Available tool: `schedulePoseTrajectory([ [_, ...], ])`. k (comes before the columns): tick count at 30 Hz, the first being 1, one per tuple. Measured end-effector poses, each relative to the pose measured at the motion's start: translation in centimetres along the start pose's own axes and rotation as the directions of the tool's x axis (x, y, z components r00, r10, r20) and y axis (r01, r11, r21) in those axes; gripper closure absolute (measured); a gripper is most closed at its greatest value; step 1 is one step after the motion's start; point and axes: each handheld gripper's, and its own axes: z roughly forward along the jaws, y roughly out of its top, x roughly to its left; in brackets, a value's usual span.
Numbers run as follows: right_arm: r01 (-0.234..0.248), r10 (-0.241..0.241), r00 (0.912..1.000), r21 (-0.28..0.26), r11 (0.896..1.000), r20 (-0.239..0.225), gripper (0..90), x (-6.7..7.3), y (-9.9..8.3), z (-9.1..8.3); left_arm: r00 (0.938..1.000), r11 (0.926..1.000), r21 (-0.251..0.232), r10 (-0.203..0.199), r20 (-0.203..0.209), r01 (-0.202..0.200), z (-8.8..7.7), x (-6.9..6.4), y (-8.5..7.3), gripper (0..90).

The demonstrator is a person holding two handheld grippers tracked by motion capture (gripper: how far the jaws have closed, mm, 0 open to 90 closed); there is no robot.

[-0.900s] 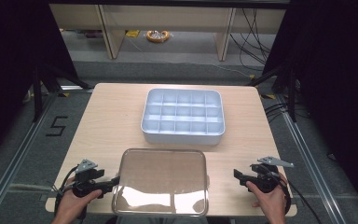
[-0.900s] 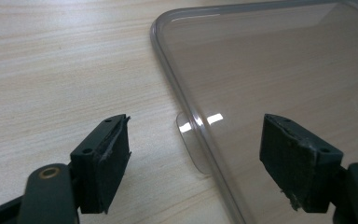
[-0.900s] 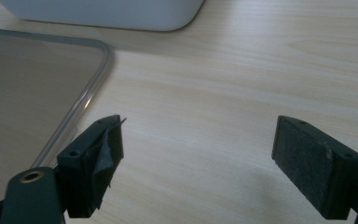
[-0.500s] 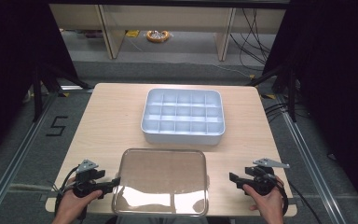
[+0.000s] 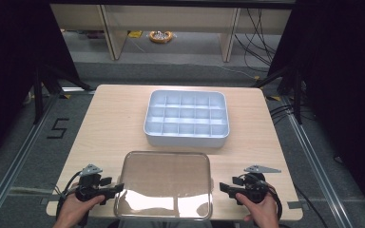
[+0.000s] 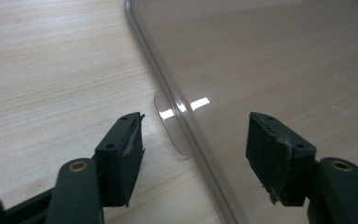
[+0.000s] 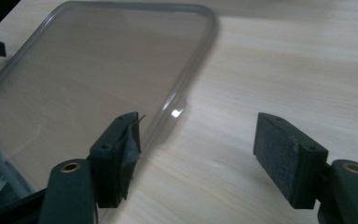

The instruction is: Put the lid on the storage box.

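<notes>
Black jaws on my left gripper (image 5: 115,189) stand spread wide, straddling the clear lid's (image 5: 164,183) left rim and small tab (image 6: 170,122) without pinching; my right gripper (image 5: 224,187) gapes equally beside the lid's right edge. Beyond the lid, the white divided tray (image 5: 187,118) sits mid-table, its compartments empty, long axis running left-right.

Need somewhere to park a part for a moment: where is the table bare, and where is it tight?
Bare wood runs left of the compartment tray to the table edge, and right of it too. A narrower strip lies between the tray and the clear lid. It is tight at the near edge: the left gripper and right gripper flank the lid.
</notes>
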Motion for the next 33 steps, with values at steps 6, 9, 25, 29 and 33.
schedulePoseTrajectory([
  [6, -0.017, 0.018, 0.9993, 0.038, 0.999, -0.033, 35.1, 1.1, 0.1, 1.5, 1.0, 0.9997, 0.023, 0.002, -0.003, -0.002, 0.3, 0.2, 0.0, 40.6],
  [9, 0.023, -0.022, 0.9991, 0.036, 0.999, -0.036, 35.4, 1.1, 0.3, 2.2, 1.0, 0.9996, 0.027, 0.0, -0.002, 0.0, 0.5, 0.2, 0.0, 41.3],
  [25, -0.113, 0.113, 0.9895, 0.005, 0.994, -0.09, 42.6, 1.6, 0.4, 4.2, 1.0, 0.9998, 0.019, -0.004, 0.005, 0.004, 0.9, -0.3, 0.0, 51.7],
  [29, -0.162, 0.159, 0.9816, -0.014, 0.987, -0.105, 42.7, 1.8, 0.2, 4.6, 0.9999, 0.9996, 0.026, 0.01, 0.003, -0.01, 0.8, -0.5, 0.0, 52.7],
  [33, -0.203, 0.199, 0.9747, -0.031, 0.979, -0.102, 48.6, 1.7, 0.0, 4.6, 1.0, 0.9999, 0.013, -0.004, 0.0, 0.004, 1.0, -0.6, -0.1, 52.9],
])
